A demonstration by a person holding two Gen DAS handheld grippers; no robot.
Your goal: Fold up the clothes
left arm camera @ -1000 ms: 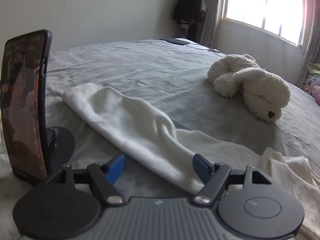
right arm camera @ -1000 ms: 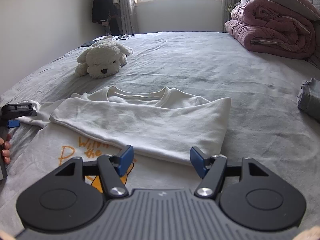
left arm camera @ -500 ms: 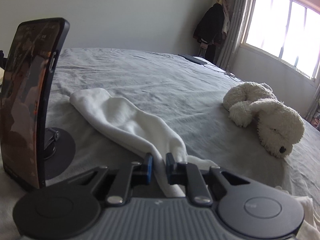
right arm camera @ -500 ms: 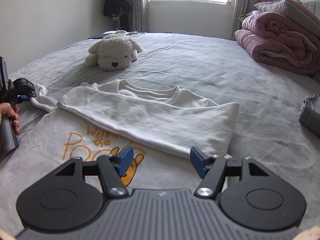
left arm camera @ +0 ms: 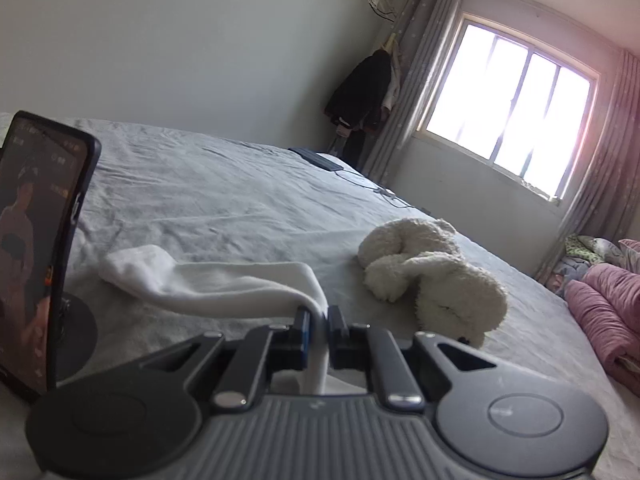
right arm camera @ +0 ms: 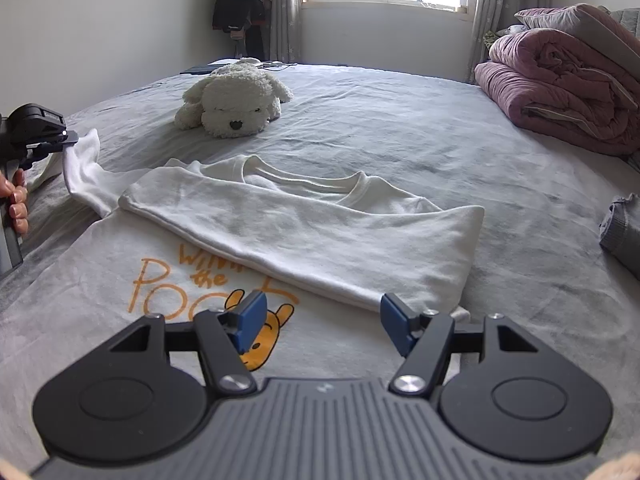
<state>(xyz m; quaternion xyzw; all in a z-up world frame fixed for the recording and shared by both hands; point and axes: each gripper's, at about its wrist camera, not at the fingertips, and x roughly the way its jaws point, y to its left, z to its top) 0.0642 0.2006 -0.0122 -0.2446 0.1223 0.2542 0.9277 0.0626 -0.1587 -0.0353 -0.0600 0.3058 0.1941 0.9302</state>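
Left tongs (left arm camera: 318, 330) clamped tight on the white sleeve (left arm camera: 208, 280) of my white cotton long-sleeve T-shirt (right arm camera: 304, 232), cloth pinched between the blue pads, sleeve lifted off the grey bed sheet (left arm camera: 224, 200) and sagging back toward its cuff end. From the right wrist view, the same left tongs (right arm camera: 70, 140) sit at the frame's left edge, sleeve pulled up and out from the shirt body, my fingers (right arm camera: 16, 204) wrapped on the handle. Right tongs (right arm camera: 320, 320) standing wide, nothing between the pads, hovering just above the shirt's near edge. Shirt lies flat on the bed, front up, orange cartoon-bear print with lettering (right arm camera: 208, 284) showing at the near side; the other sleeve is already folded across the chest, covering part of the print, round collar on the far side. Fluffy cream plush dog (right arm camera: 236, 100) lies beyond the collar, apart from the shirt. Rolled pink quilt (right arm camera: 560, 80) far right, near the window. Grey folded fabric (right arm camera: 622, 232) at the right edge, well apart from the shirt. Black phone on a round-base stand (left arm camera: 40, 240) upright just left of the held sleeve, screen on.
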